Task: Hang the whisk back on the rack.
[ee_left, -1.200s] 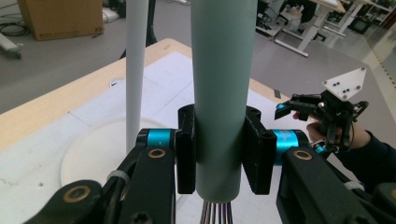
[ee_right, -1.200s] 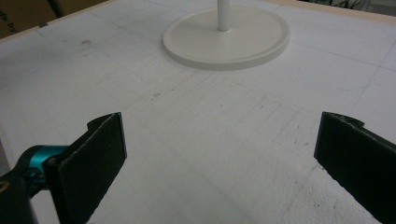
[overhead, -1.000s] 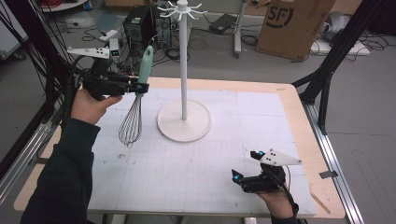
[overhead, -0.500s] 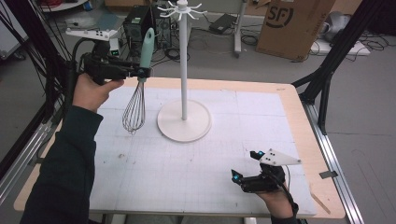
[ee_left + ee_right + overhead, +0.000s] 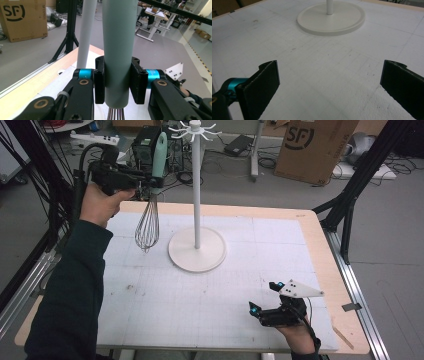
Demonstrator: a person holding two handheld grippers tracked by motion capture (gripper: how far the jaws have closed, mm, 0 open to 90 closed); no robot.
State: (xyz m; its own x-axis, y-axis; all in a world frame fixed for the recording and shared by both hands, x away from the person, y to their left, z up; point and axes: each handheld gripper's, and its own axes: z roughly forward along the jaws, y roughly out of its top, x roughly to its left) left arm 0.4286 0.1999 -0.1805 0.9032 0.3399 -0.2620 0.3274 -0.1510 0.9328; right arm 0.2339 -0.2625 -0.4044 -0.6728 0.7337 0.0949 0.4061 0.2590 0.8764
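gripping the whisk (image 5: 150,205) by its green handle, the left gripper (image 5: 150,181) holds it upright beside the hook stand (image 5: 196,195), likely for hanging; the right gripper (image 5: 265,297) rests wide open on the table (image 5: 310,235).

A brown cardboard box (image 5: 312,147) on the grey floor beyond the table (image 5: 320,240) (black lettering), near black stand legs (image 5: 350,215)

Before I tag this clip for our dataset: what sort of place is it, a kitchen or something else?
Probably a lab or workshop, not a kitchen: a gridded white table framed by black metal struts, loose cables and electronics on the floor, and a cardboard shipping box behind.
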